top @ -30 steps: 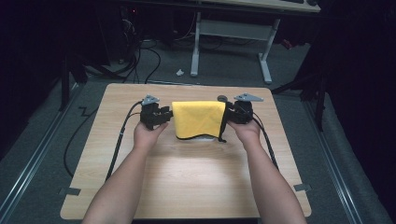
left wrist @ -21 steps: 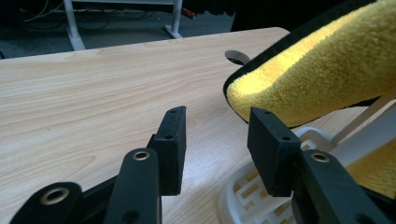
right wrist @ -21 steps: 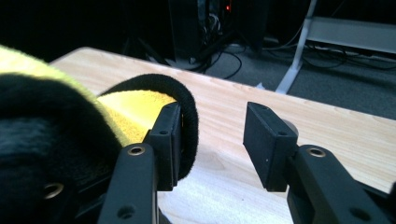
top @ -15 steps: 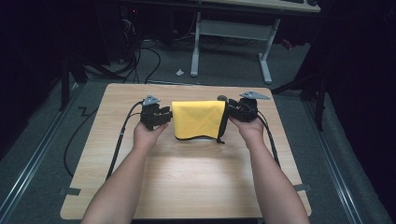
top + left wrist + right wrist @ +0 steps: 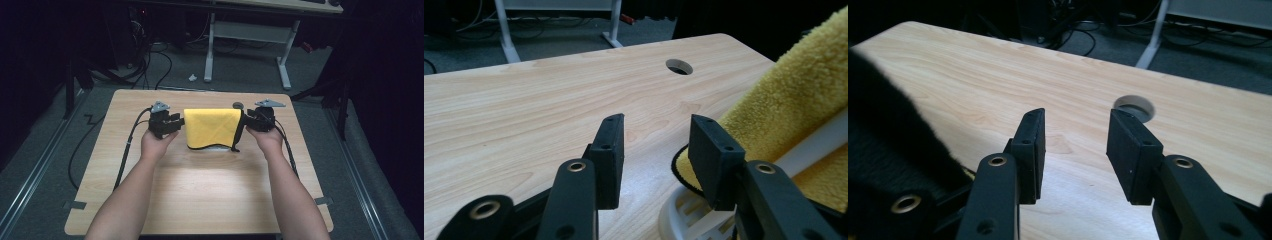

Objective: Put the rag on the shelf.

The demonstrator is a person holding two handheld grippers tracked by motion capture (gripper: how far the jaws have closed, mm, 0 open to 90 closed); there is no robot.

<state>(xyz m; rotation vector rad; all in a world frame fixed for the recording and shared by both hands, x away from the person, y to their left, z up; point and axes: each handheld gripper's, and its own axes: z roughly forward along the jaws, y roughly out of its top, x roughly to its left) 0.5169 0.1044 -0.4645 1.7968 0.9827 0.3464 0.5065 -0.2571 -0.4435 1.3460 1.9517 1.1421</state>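
In the high view, a pale wooden rectangular table (image 5: 200, 200) stands on grey carpet. A folded yellow terry cloth with a black edge (image 5: 212, 127) sits on the table's far half, toward 12 o'clock from the table's middle, draped over something that lifts it. The left gripper (image 5: 172, 123) sits just at the cloth's 9 o'clock side, held in the person's left hand (image 5: 156, 145); the right gripper (image 5: 248, 121) sits at its 3 o'clock side in the right hand (image 5: 267, 140). A black cable (image 5: 127, 145) trails from the left gripper off the table's left edge.

In the left gripper view, the two black jaws stand apart, released, with bare wood between them — the yellow cloth rises at 3 o'clock over a white plastic frame (image 5: 694, 220). A round hole in the tabletop (image 5: 679, 66) shows at 1 o'clock.

In the right gripper view, the jaws are likewise spread and grasp nothing; the round hole lies at 1 o'clock, and a dark fuzzy mass fills 9 o'clock.
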